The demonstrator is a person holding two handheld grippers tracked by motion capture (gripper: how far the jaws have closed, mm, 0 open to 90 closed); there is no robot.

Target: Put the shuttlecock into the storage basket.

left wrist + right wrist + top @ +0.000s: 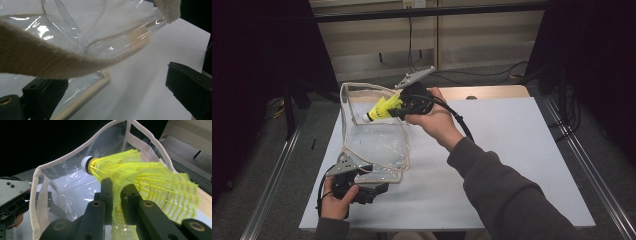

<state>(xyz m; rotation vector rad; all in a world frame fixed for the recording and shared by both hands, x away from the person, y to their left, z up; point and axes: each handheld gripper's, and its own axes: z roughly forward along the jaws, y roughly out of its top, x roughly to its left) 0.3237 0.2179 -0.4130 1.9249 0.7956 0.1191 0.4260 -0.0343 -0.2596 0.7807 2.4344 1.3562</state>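
Observation:
A clear plastic bag (372,142) with cream trim stands open on the white table (512,150). My right gripper (396,108) is held over its far rim, shut on the mesh skirt of a yellow shuttlecock (381,108) whose white cork tip points left, into the opening. In the right gripper view the jaws pinch the shuttlecock (140,175) right in front of the bag (62,182). My left gripper (379,189) rests at the bag's near corner. Its jaws stand wide apart in the left gripper view, with the cream strap (37,60) crossing in front of them.
A wooden strip (492,92) runs along the table's far edge, with cables (462,75) on the floor behind it. Metal rails (277,170) flank the table. The right half of the white table is bare.

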